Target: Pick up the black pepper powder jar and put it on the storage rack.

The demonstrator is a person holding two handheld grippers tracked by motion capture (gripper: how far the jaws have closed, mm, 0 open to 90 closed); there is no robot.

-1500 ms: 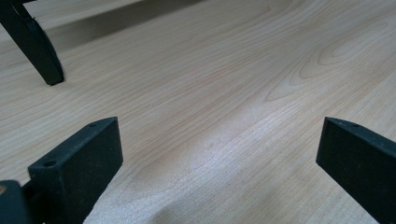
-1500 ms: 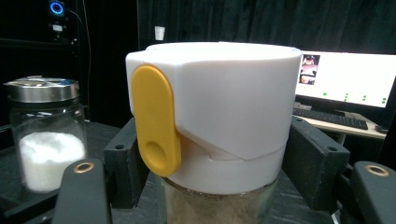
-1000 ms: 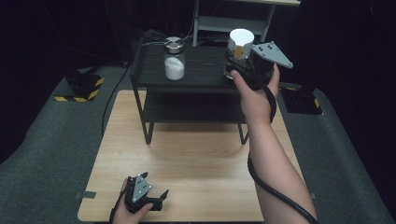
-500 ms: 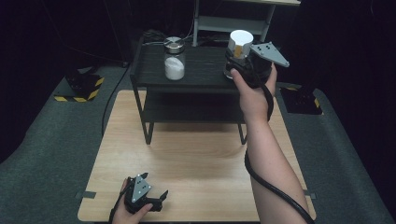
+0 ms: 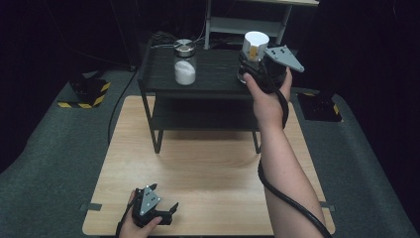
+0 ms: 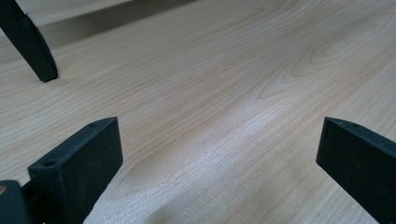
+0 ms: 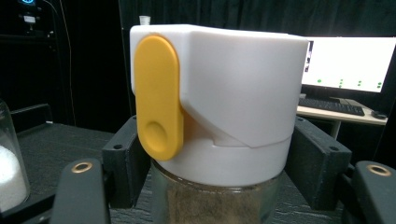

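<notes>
High view: the right claw (image 5: pixel 247 67) is raised over the far right part of the black shelf (image 5: pixel 218 79), clamped on a jar (image 5: pixel 253 49) with a white cap. The jar stands upright between the jaws, its base at the shelf top; whether it rests there or hangs just above I cannot tell. Well to the claw's left on the same shelf stands a second jar (image 5: pixel 184 64) with a metal lid and white powder inside. The left claw (image 5: pixel 166 213) lies low at the near edge of the tabletop (image 5: pixel 213 168), well apart from the shelf, with its jaws spread and nothing between them.

Left gripper view: both jaws stand wide apart over bare tabletop (image 6: pixel 224 93). A black shelf leg (image 6: pixel 30 44) meets the wood ahead of the claw, to its left.

Right gripper view: the jaws press on the jar (image 7: pixel 219 107) from both sides, just below the white cap, where the glass shows brown powder. A yellow tab (image 7: pixel 158 95) sits on the side of the cap facing the claw, towards its left jaw. The other jar's (image 7: pixel 9 158) glass shows at the far left, beyond that jaw. A lit monitor (image 7: pixel 348 63) and keyboard (image 7: pixel 331 105) lie far behind, to the right.
</notes>
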